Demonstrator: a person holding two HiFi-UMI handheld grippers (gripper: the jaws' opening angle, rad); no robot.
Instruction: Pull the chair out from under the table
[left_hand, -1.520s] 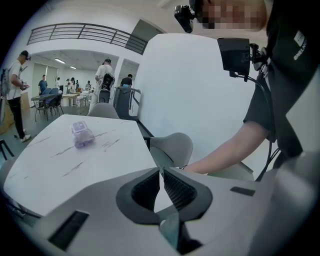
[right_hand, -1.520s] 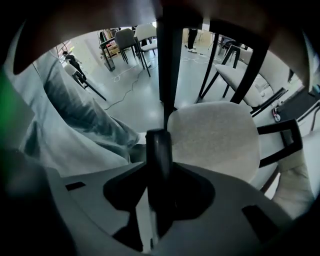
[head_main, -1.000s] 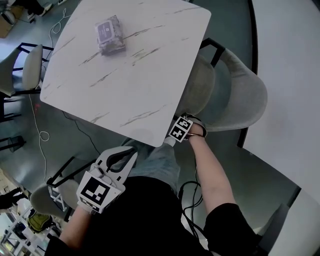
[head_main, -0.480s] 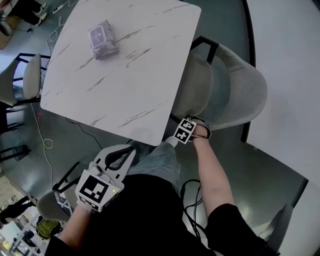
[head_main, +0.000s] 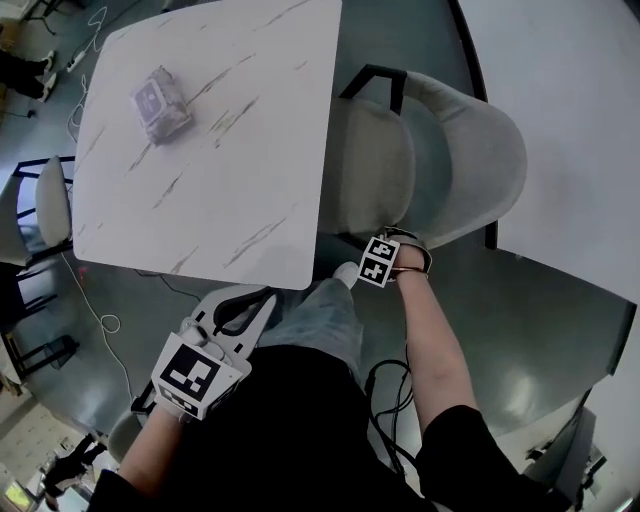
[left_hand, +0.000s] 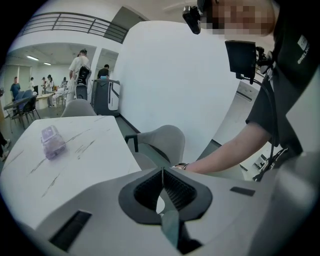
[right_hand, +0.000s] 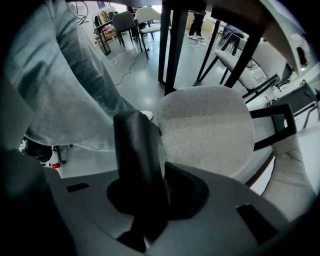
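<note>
The grey padded chair (head_main: 440, 160) stands at the right side of the white marble-look table (head_main: 230, 120), most of its seat out from under the top. My right gripper (head_main: 383, 258) points straight down at the seat's near edge. In the right gripper view the seat (right_hand: 205, 125) lies just beyond that gripper (right_hand: 160, 150); its jaws have just been opening, a narrow gap shows, and nothing is pressed between them. My left gripper (head_main: 262, 298) hangs shut and empty near the table's front corner. It looks toward the chair (left_hand: 162, 142), its jaws (left_hand: 161, 172) touching.
A wrapped packet (head_main: 160, 103) lies on the far part of the table. Black table legs (right_hand: 172, 40) rise beside the seat. Another chair (head_main: 50, 205) and a floor cable (head_main: 95, 310) are at the left. A white wall (head_main: 570, 130) stands behind the chair. My jeans leg (head_main: 315, 315) is between the grippers.
The chair has slid out from under the table, showing more of its seat, and my right gripper has moved with it. The left gripper has shifted slightly.
</note>
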